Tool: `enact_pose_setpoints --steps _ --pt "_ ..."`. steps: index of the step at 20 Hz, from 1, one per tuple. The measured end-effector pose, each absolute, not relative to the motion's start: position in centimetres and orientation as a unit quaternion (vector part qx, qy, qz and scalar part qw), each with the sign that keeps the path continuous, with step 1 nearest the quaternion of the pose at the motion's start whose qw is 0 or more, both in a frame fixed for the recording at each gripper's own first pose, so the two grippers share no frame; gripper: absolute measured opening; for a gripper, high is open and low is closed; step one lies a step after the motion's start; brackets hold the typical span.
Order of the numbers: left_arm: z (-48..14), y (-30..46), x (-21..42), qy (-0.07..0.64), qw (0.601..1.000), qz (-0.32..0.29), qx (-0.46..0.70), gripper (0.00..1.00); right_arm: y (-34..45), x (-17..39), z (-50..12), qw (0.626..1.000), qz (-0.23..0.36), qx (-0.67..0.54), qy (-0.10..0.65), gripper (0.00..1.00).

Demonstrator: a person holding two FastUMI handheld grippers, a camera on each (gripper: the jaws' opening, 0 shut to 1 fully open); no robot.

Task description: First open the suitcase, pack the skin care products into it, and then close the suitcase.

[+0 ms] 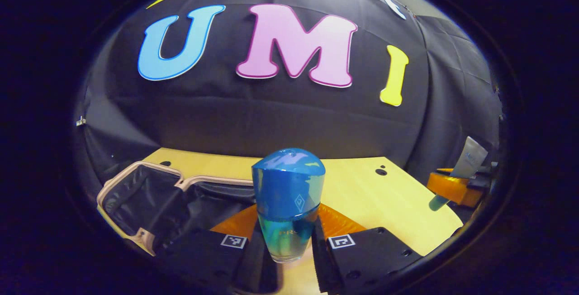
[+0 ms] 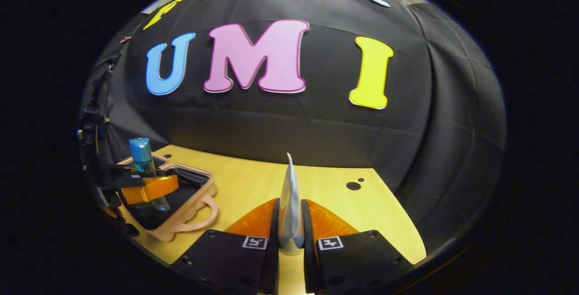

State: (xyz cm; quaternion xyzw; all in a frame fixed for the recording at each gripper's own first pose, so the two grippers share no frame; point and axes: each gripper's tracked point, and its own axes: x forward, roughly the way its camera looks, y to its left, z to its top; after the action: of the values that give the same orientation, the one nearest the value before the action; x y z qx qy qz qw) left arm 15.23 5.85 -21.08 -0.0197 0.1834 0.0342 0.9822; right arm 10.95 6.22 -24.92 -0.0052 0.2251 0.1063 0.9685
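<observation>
L tool [image 1: 289,245] grips a blue bottle [image 1: 288,195] upright, low on its base; R tool [image 2: 289,240] pinches a thin tube [image 2: 290,204] edge-on. Beyond, suitcase [image 1: 149,195] lies open on the tabletop [image 1: 362,191]. Risk: bottle is top-heavy w/ a low grip, could tip or slip on release; tube may twist out.

yellow table [image 2: 253,186], open suitcase [image 2: 181,213] on it
</observation>
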Motion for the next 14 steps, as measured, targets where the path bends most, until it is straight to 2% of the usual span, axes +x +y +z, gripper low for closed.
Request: enact_pose_setpoints --steps 2,5,7,8,9,11,12,13,14 --pt "-22.7 10.0 14.6 0.215 0.975 0.050 -0.019 0.48 9.1 10.4 -23.6 0.967 0.126 -0.004 0.221 0.25" --pt "-26.1 14.7 13.3 0.286 0.956 0.058 -0.033 0.51 12.9 9.2 -21.9 0.962 0.154 0.012 0.224 0.25" --pt "-28.3 16.4 12.7 0.338 0.938 0.055 -0.044 0.51 14.7 8.2 -21.1 0.959 0.169 0.020 0.226 0.25" --pt "-29.2 16.8 12.6 0.364 0.928 0.052 -0.049 0.52 15.5 7.7 -20.7 0.958 0.177 0.022 0.226 0.21" --pt "-29.9 17.2 12.9 0.383 0.921 0.048 -0.053 0.51 16.1 7.3 -20.2 0.957 0.183 0.023 0.225 0.25" --pt "-31.4 17.6 12.9 0.428 0.902 0.039 -0.052 0.48 16.8 6.5 -19.7 0.955 0.191 0.026 0.226 0.25" --pt "-31.9 17.8 13.1 0.449 0.892 0.032 -0.049 0.51 17.2 6.1 -19.4 0.954 0.193 0.030 0.228 0.25" --pt "-31.5 17.9 14.5 0.447 0.893 0.027 -0.041 0.51 17.3 5.9 -19.1 0.953 0.193 0.036 0.230 0.20" --pt "-31.5 18.0 15.5 0.458 0.888 0.021 -0.036 0.51 17.5 5.7 -18.8 0.953 0.192 0.042 0.232 0.30"
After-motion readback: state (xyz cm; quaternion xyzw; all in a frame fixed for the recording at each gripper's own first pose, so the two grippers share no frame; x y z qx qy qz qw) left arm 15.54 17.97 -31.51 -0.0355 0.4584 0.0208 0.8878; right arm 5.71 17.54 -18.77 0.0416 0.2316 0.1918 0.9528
